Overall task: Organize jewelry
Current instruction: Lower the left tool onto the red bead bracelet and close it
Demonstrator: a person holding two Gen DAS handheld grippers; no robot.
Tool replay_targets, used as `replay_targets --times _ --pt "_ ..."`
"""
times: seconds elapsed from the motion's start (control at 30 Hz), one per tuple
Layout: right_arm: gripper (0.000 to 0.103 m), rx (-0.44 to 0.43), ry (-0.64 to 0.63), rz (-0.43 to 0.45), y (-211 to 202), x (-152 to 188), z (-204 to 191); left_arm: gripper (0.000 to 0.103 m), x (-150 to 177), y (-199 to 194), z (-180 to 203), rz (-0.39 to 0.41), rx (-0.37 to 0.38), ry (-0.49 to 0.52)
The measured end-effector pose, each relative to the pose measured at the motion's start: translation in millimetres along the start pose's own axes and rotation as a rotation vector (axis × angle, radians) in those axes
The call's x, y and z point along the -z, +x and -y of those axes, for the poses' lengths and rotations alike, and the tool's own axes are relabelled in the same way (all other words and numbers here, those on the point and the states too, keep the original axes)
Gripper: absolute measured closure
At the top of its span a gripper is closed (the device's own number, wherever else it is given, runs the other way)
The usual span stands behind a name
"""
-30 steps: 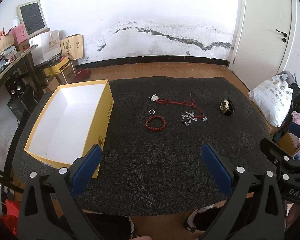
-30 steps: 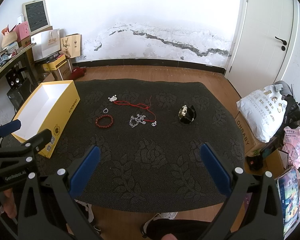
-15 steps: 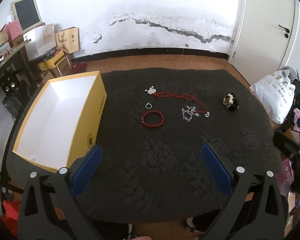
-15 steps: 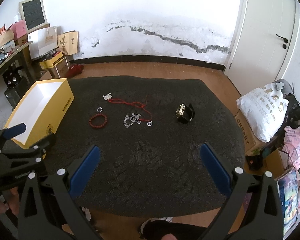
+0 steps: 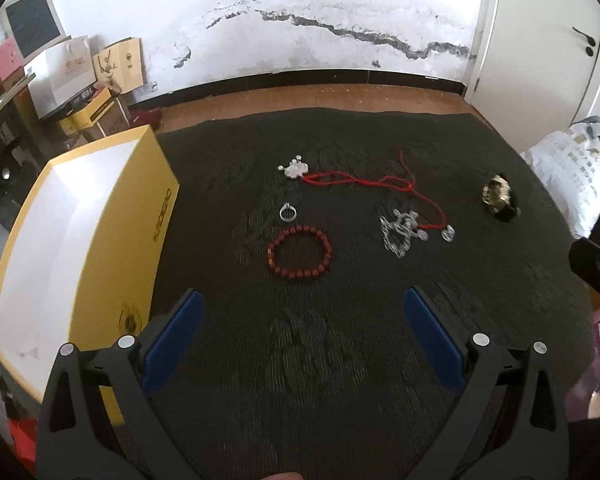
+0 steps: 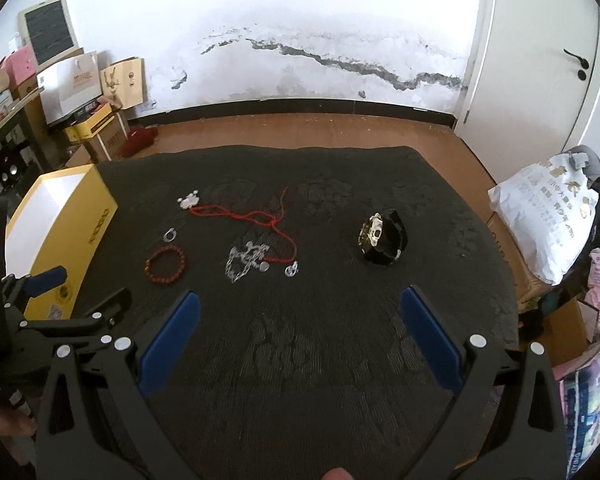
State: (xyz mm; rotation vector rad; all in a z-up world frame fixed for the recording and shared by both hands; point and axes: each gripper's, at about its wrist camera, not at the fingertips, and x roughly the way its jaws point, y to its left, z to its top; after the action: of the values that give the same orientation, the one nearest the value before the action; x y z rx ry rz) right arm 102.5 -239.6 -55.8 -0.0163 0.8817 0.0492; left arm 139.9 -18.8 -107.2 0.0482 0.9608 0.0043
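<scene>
A: Left wrist view: left hand-held gripper (image 5: 300, 320) wide, empty, hovering over the bench (image 5: 300, 380). Bead bracelet (image 5: 299, 253) straight ahead, ring (image 5: 288, 212) beyond it. Box (image 5: 80, 240) open at left.

B: Step?

A: Nothing boxed yet; probably first pick, the bracelet. Needs a drop and a close on the beads.

B: Right wrist view?

A: Right hand-held gripper (image 6: 298, 324) wide, empty. Chain (image 6: 246, 261) and red cord (image 6: 260, 220) tangled close; dark piece (image 6: 384, 238) well apart at right. Open cloth in front, edges far off.
</scene>
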Motion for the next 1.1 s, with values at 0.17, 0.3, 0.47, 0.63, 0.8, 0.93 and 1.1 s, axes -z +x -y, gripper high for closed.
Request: replay_targets --times 0.17,0.3,0.47,0.63,0.8,0.93,1.1 --pt "0.006 0.011 0.013 -0.011 27 -8 6 0.006 -15 32 2 -0.02 0.003 -0.006" --pt "0.006 0.017 0.016 -0.022 41 -9 7 0.006 -17 61 1 -0.041 0.01 -0.021" --pt "0.006 0.022 0.023 -0.046 54 -4 13 0.006 -8 105 -3 -0.127 0.019 -0.042" --pt "0.006 0.02 0.029 -0.061 62 0 14 0.006 -6 133 -12 -0.177 0.035 -0.105" --pt "0.006 0.006 0.043 -0.065 62 0 17 0.006 -16 131 -9 -0.139 0.025 -0.078" --pt "0.006 0.001 0.051 -0.058 58 0 21 0.006 -27 95 -21 0.003 0.029 -0.12" --pt "0.006 -0.001 0.063 -0.06 58 2 25 0.006 -15 119 -12 -0.068 0.022 -0.075"
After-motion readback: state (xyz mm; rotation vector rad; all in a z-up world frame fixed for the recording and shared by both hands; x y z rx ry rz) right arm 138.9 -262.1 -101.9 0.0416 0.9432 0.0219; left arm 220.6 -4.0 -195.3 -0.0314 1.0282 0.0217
